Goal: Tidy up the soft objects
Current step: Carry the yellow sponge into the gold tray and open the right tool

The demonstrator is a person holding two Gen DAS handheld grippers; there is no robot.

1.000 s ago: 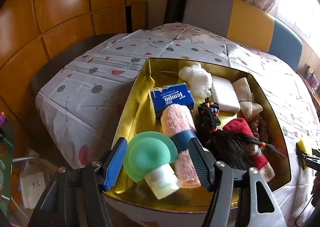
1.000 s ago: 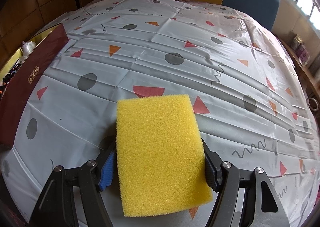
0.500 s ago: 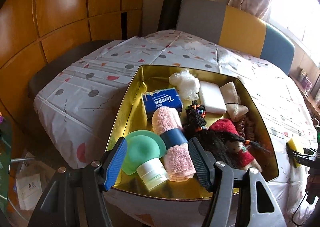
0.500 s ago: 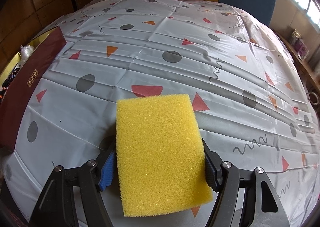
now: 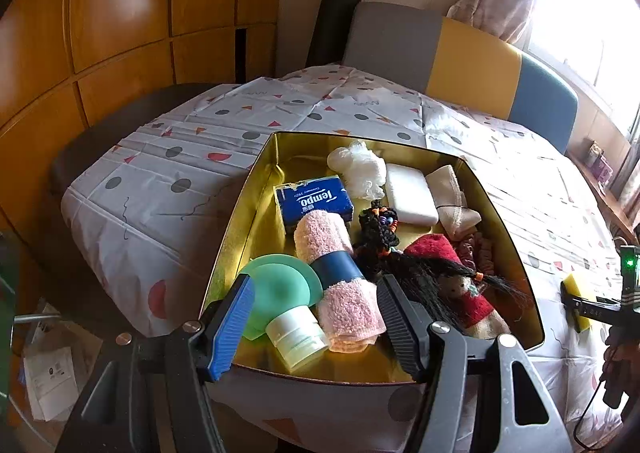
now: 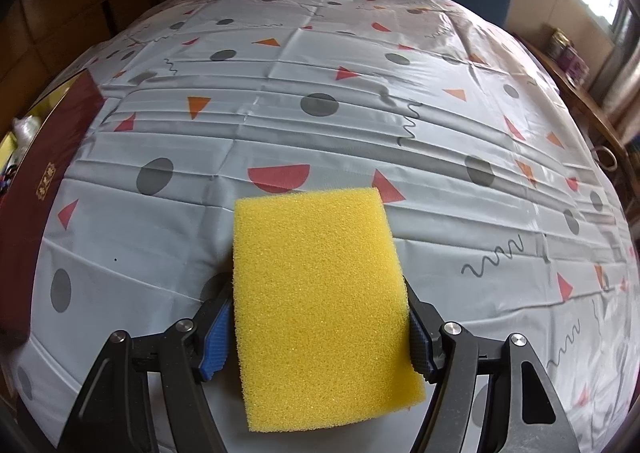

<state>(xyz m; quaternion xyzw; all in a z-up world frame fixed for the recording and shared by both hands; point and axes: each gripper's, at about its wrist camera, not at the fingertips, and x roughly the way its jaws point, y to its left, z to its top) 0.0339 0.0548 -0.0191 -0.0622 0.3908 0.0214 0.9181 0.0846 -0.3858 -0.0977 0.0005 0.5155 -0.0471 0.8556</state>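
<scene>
My right gripper [image 6: 320, 309] is shut on a yellow sponge [image 6: 316, 273], its pads pressed to the sponge's two long sides just above the patterned tablecloth [image 6: 360, 101]. The left wrist view shows this sponge [image 5: 576, 285] at the far right, to the right of the box. My left gripper [image 5: 316, 285] hangs open over the near end of a gold-lined box [image 5: 240, 221], with nothing between its fingers. In the box lie a pink rolled towel [image 5: 340, 273], a green cap bottle [image 5: 280, 293], a blue tissue pack [image 5: 314, 201], a black-haired doll [image 5: 452, 285], a white puff [image 5: 358, 169] and a white pad [image 5: 410, 193].
The box's maroon outer wall [image 6: 44, 173] stands at the left of the right wrist view. A grey, yellow and blue bench back [image 5: 460, 57] runs behind the table. Wooden wall panels [image 5: 100, 33] are on the left. Papers [image 5: 44, 377] lie on the floor.
My left gripper has drawn back and up from the box, so more of the table shows. The right gripper still grips the sponge in the same place.
</scene>
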